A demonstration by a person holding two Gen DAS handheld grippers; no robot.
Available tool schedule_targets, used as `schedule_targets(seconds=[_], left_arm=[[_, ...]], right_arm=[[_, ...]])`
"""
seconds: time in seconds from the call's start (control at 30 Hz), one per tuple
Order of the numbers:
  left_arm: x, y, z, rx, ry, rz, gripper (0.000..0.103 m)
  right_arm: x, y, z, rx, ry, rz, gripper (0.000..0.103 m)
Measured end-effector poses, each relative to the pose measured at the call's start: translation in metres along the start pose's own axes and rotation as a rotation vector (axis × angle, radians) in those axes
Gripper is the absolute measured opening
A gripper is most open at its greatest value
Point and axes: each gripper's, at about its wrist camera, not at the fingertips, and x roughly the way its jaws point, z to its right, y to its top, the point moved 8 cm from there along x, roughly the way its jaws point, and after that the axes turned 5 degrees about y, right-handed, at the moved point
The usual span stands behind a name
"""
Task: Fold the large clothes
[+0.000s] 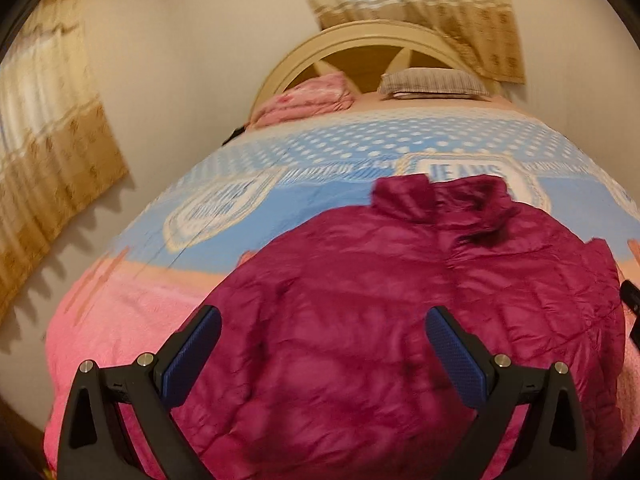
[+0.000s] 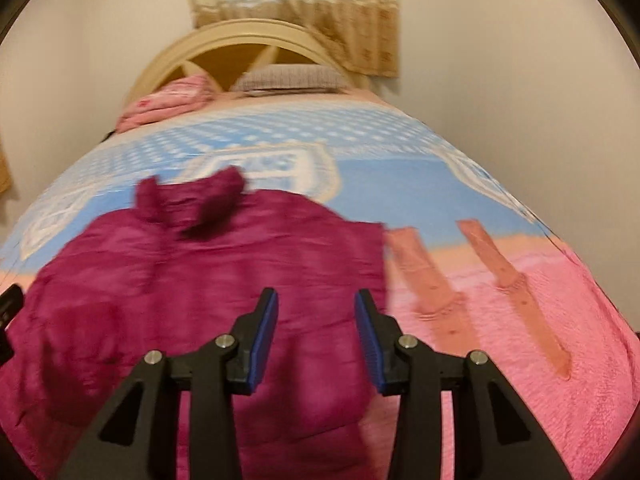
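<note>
A large magenta puffer jacket (image 1: pixel 400 300) lies flat on the bed, collar (image 1: pixel 440 200) toward the headboard. My left gripper (image 1: pixel 322 322) is open wide above the jacket's lower left part and holds nothing. In the right wrist view the jacket (image 2: pixel 180 280) fills the left and middle. My right gripper (image 2: pixel 316 304) is open above the jacket's lower right part, near its right edge, and holds nothing. The tip of the other gripper shows at the left edge (image 2: pixel 10 304) of the right wrist view.
The bed has a pink fleece blanket (image 2: pixel 500 340) at the near end and a blue and white cover (image 1: pixel 320 148) beyond. A folded pink blanket (image 1: pixel 308 98) and a grey pillow (image 1: pixel 432 82) lie by the arched headboard (image 1: pixel 360 40). Walls and curtains (image 1: pixel 48 128) surround the bed.
</note>
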Motion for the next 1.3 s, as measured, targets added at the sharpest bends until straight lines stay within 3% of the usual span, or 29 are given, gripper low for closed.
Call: schedule_targets(seconds=[0.13, 0.27, 0.57, 0.87, 1.1, 1.3], left_arm=[[0.028, -0.011, 0.02, 0.102, 0.126, 0.003, 0.102], [0.076, -0.044, 0.008, 0.161, 0.231, -0.084, 0.102], [0.11, -0.065, -0.002, 0.088, 0.136, -0.183, 0.102], [0.115, -0.066, -0.002, 0.071, 0.127, -0.184, 0.102], [0.115, -0.066, -0.002, 0.069, 0.127, -0.181, 0.102], [0.115, -0.067, -0.001, 0.063, 0.12, -0.182, 0.102]], right_arm=[[0.018, -0.002, 0.035, 0.064, -0.023, -0.032, 0.043], [0.048, -0.02, 0.022, 0.001, 0.036, -0.128, 0.044], [0.067, -0.041, 0.004, -0.098, -0.001, -0.166, 0.044], [0.069, -0.039, 0.0, -0.122, -0.015, -0.178, 0.044], [0.018, -0.023, -0.009, -0.068, 0.031, -0.083, 0.067], [0.043, -0.054, -0.028, -0.129, 0.044, -0.174, 0.066]])
